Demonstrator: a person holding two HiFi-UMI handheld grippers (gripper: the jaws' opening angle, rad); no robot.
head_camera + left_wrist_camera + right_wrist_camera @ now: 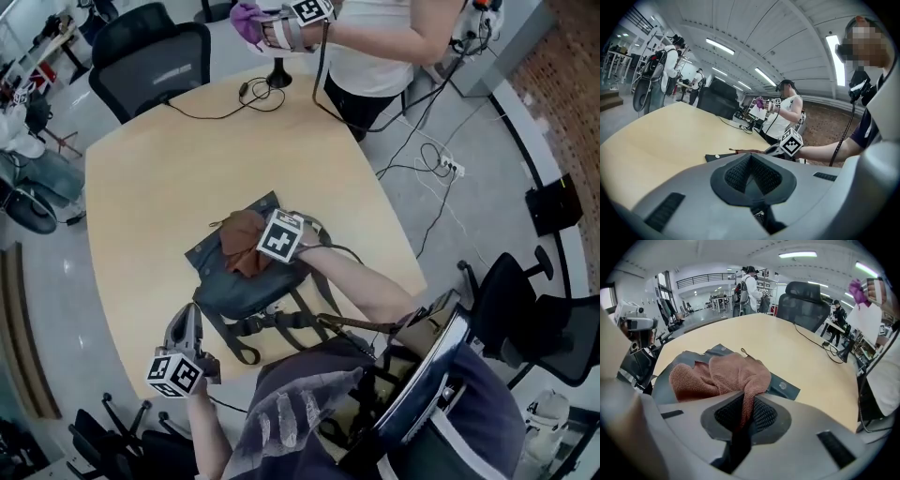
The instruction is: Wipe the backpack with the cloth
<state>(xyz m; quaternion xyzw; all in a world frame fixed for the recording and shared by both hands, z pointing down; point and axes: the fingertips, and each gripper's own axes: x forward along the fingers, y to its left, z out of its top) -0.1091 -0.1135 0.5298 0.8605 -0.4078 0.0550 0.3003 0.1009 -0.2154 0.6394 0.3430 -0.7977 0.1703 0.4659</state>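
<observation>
My right gripper (pixel 264 246) is clamped on the cloth (pixel 242 240). In the right gripper view a fold of the brown terry runs down between the two pads (pixel 761 414), which pinch it tight. The rest of the cloth (pixel 717 376) lies bunched on top of the backpack (pixel 786 388).

The backpack (pixel 234 291) lies flat near the middle of the table (pixel 159 169), toward my side. It is dark grey-blue, and its straps (pixel 281 323) trail off toward the near edge. The cloth covers its upper part, the end away from me.

My left gripper (pixel 187 321) is at the table's near edge, left of the backpack and apart from it. Its pads (pixel 735 174) are pressed together with nothing between them. That gripper's own view looks low across the tabletop (pixel 661 131). The backpack (pixel 719 157) shows there only as a thin dark strip, and my right gripper (pixel 780 149) sits over it.

Across the table another person stands holding a gripper with a purple cloth (pixel 246 19) (I cannot tell how that one is gripped). A black cable (pixel 217 114) curls on the far side of the table.
</observation>
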